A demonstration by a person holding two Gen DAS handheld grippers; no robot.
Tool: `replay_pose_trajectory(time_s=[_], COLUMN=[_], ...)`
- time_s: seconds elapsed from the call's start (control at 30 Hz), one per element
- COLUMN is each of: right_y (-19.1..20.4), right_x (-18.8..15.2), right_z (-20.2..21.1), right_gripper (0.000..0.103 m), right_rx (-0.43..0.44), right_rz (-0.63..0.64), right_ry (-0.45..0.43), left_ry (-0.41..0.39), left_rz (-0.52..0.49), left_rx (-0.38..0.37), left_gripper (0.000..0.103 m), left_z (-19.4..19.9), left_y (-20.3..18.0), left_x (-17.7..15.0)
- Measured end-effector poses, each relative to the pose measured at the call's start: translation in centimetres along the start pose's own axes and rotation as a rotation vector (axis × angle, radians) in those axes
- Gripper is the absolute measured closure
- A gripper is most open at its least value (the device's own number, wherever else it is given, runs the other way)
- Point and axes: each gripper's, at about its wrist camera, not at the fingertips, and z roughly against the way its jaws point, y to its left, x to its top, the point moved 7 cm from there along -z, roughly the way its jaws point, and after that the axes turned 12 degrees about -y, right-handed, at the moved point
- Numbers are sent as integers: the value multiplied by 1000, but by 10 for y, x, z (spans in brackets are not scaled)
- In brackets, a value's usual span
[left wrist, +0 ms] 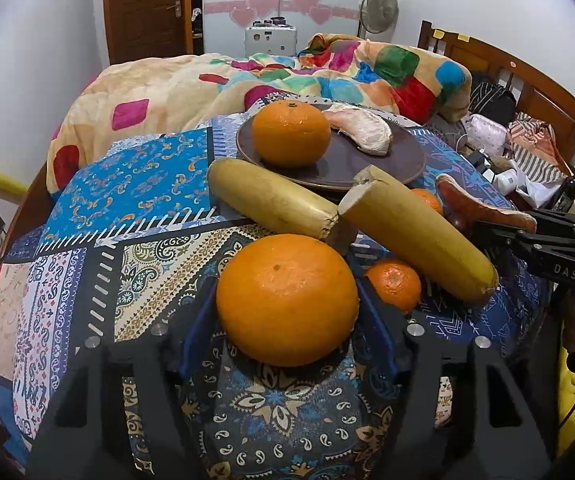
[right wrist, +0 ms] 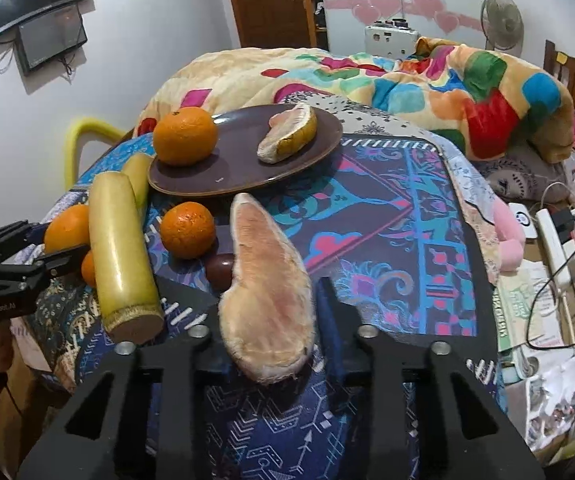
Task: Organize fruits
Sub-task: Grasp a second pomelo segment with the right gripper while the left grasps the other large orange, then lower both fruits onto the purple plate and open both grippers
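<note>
Orange fills the middle of your left view: a big orange sits on the patterned cloth between the blue-padded fingers of your left gripper. The fingers flank it closely on both sides, but you cannot tell from this view whether the pads actually press on it.

Your right gripper has its jaws closed narrow on a peeled pomelo wedge, which stands up between the black fingers with its pale pink flesh facing the camera. In the left view this same gripper reaches in from the right edge with the wedge in its tips.

Behind both tools, a dark brown plate rests on the cloth near the bright blanket. On it lie a second orange at the left and another pomelo wedge at the right, apart from each other.

Two banana halves lie on the cloth in front of the plate, their cut ends meeting near the middle; the right one slants down toward a small mandarin just beside your big orange. Another mandarin sits below the plate's near rim, with a dark round fruit just beside the wedge you hold.
</note>
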Motion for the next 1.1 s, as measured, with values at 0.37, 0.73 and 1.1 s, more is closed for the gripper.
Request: replay_pose_trajectory(time_s=[0.37,0.73,1.1], right_y=[-2,0,4], right_x=[11,48,89], right_z=[14,29,13], right_gripper=[76,76,75], right_rx=[-31,-53,-53], right_rz=[-7,6,24], right_ry=[-49,-136,-192], left_ry=[-25,-123,-179], left_rz=[17,12,-10], left_rx=[24,49,45], left_gripper=[38,38,38], left_z=[13,33,18], left_y=[10,18,18], left_x=[7,51,98])
